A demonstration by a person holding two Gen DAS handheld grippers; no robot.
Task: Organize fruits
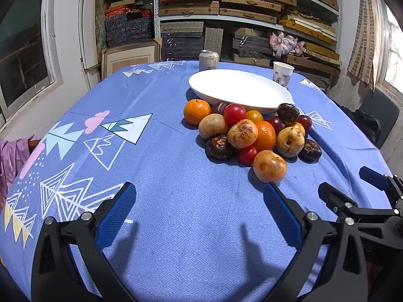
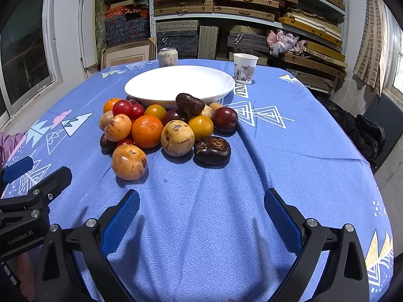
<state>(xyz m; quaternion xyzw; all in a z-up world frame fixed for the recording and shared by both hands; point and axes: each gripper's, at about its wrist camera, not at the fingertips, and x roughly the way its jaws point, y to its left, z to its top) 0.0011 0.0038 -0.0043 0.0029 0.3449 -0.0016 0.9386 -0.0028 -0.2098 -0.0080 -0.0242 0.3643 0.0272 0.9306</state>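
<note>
A pile of mixed fruit lies on the blue tablecloth, against the near rim of a white plate that holds nothing. The pile has oranges, red cherry tomatoes, dark plums, brown water chestnuts and pale yellow fruits. Nearest me is a yellow-orange fruit. My left gripper is open and holds nothing, just short of the pile and to its left. My right gripper is open too, in front of the pile.
A drink can and a paper cup stand behind the plate. Shelves stacked with boxes fill the back wall. A window is on the left. A dark chair stands past the table's right edge.
</note>
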